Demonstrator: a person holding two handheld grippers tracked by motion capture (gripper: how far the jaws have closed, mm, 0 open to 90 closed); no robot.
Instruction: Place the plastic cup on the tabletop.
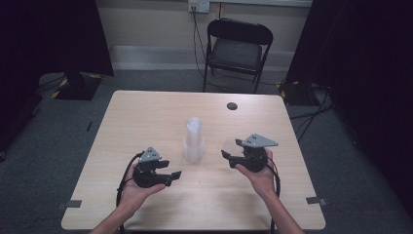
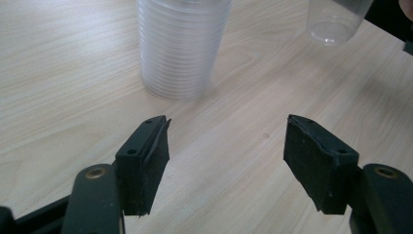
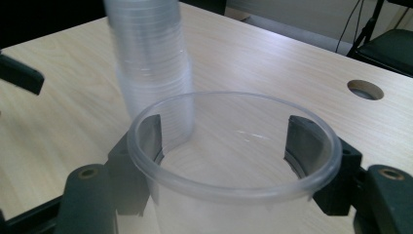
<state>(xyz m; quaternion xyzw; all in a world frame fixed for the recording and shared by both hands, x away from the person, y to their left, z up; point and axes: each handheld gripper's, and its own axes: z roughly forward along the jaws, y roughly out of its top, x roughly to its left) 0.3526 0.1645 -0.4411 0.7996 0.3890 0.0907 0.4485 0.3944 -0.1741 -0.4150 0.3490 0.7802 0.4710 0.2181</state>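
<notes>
**One cup off the stack, in my right gripper**

On the pale wooden table (image 1: 146, 204), the tall stack of clear plastic cups (image 1: 194, 139) stands mid-table. My right gripper (image 1: 233, 151) is clamped on a single clear plastic cup (image 3: 234, 165), held just right of the stack. It looks light, thin, slippery, easily crushed; I judge a gentle squeeze below the rim best. My left gripper (image 1: 171, 169) stands apart, empty. No readable labels.

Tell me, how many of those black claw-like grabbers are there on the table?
2. The left gripper hangs open near the stack of cups; the right gripper, on the stack's other side, clamps a single clear cup.
</notes>
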